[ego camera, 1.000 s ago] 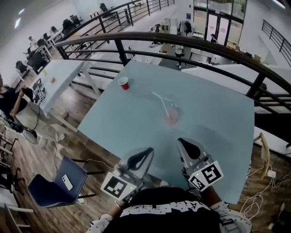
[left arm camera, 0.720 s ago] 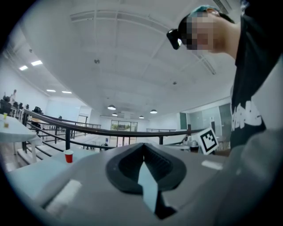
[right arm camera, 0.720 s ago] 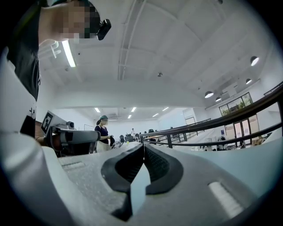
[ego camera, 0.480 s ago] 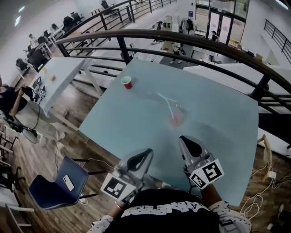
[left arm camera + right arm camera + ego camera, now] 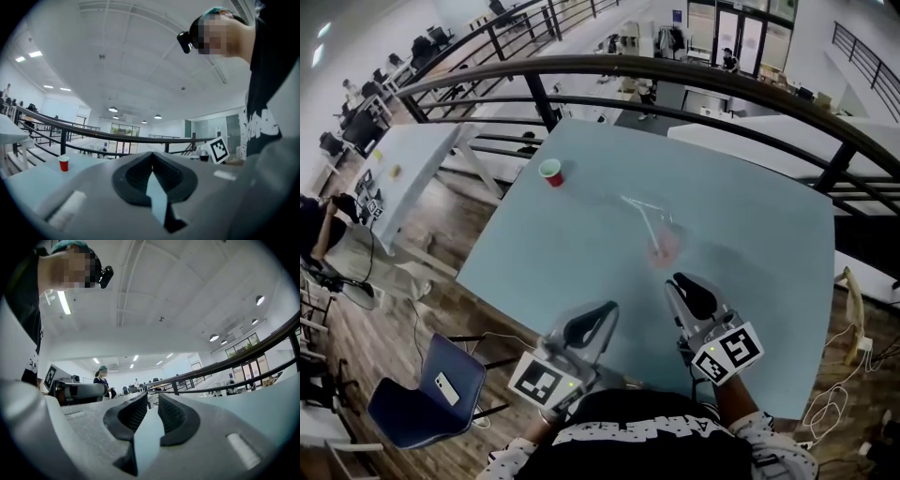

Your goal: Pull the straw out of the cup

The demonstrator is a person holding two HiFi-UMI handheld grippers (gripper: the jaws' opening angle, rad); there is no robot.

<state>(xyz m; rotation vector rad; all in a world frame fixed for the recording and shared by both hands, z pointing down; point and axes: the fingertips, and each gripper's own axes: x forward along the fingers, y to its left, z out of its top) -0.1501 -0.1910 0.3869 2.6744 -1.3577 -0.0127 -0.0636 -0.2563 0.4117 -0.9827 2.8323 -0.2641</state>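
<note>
Since the earlier frame the right tool (image 5: 682, 280) has crept up the head view toward the clear cup (image 5: 665, 247), which stands at the middle of the pale blue surface (image 5: 750, 216). The cup is just above that tool's tip and a little left. The straw (image 5: 644, 217) stands in it and slants to the upper left, away from the person. The left tool (image 5: 607, 310) sits lower left and farther off, so the right one looks better placed for the pull. A red cup (image 5: 550, 172) stands well apart, upper left.

Left gripper view: the tips (image 5: 151, 155) meet, holding nothing; the red cup (image 5: 63, 163) is at lower left.

Right gripper view: the jaws (image 5: 153, 397) stand a narrow slit apart, empty. Neither cup nor straw shows.
</note>
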